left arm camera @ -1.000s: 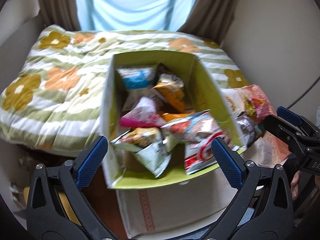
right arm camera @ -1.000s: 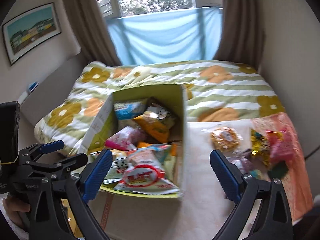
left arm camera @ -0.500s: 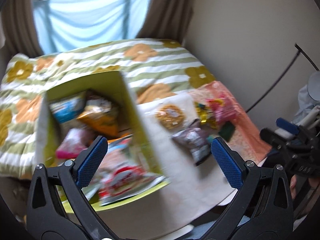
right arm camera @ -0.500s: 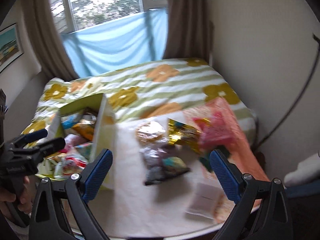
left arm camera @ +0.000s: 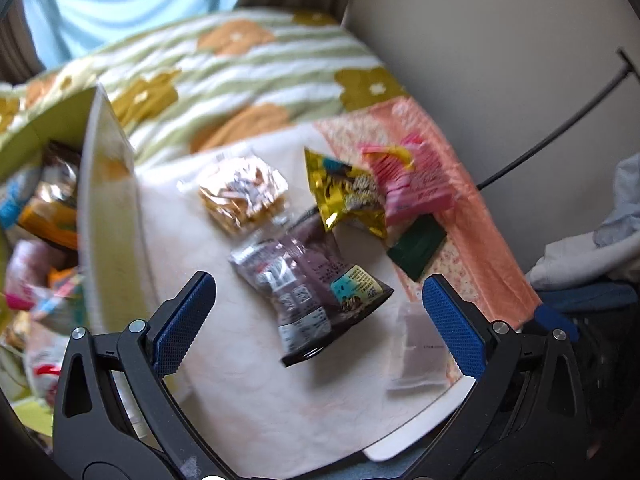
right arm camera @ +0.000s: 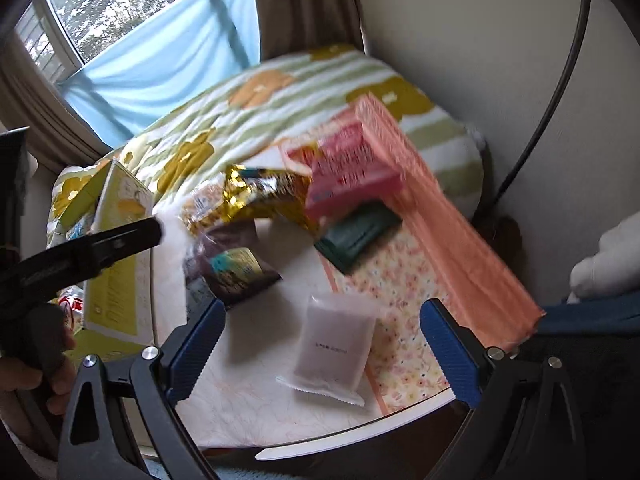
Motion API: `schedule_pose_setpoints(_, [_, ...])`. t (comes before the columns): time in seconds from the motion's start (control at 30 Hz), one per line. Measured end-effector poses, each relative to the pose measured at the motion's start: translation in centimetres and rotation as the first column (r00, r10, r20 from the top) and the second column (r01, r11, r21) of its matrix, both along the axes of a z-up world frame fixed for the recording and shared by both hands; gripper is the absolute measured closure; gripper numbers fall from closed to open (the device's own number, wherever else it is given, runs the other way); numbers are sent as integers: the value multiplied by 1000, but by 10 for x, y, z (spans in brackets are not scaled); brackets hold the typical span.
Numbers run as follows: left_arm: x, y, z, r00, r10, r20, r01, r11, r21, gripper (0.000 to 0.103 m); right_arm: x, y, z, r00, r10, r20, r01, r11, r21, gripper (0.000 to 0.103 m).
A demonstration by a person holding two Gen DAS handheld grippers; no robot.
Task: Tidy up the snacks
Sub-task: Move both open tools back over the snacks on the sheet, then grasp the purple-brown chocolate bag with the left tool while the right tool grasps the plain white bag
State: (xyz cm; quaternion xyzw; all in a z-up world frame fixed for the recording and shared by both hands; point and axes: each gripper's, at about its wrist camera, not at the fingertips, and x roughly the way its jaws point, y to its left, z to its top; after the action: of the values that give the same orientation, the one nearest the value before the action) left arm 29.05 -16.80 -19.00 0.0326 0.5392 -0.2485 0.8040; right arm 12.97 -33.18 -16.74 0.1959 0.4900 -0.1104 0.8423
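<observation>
Snack packets lie loose on the white table (right arm camera: 248, 412): dark purple bag (left arm camera: 316, 292) mid-table, gold foil bag (left arm camera: 348, 196) and pink pack (left arm camera: 412, 188) toward far right edge, pale sachet (right arm camera: 334, 350) nr front edge. Green box (left arm camera: 108, 232) w/ more snacks sits at left edge. Left gripper (left arm camera: 320, 324) and right gripper (right arm camera: 322, 346) both released, jaws wide, holding nothing.

Soft daylight enters from the bright window (right arm camera: 120, 4) at upper left, leaving the room evenly lit. The pale frosted snack packet (right arm camera: 332, 350) casts a faint shadow. Motion blur smears the pink snack packet (right arm camera: 344, 168) and shiny gold foil bag (left arm camera: 346, 196). Fisheye distortion bends the edges, corners dark.
</observation>
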Motion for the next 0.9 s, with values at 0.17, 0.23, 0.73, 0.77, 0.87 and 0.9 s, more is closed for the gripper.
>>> schedule_pose_setpoints(0.17, [19,-17,-43,993,93,-72,-89,994,65,0,12,-11,-39,996,43,-78,-38,997,63,6])
schedule_pose_setpoints(0.23, [25,-23,-56,989,123,-86,-115,988,99,0,17,-12,-55,992,68,-110,-59,995,86,6])
schedule_pose_setpoints(0.73, [45,-39,-111,950,275,-150,-239,946,220,10,30,3,-121,937,252,-243,-223,965,140,6])
schedule_pose_setpoints(0.77, [45,-39,-112,950,272,-155,-237,948,214,13,29,5,-121,936,254,-243,-228,965,131,6])
schedule_pose_setpoints(0.87, [45,-39,-111,957,248,-152,-215,955,206,16,31,10,-122,938,253,-236,-231,966,118,6])
schedule_pose_setpoints(0.9, [43,-39,-111,960,235,-150,-202,957,206,18,32,12,-122,939,248,-237,-228,967,110,6])
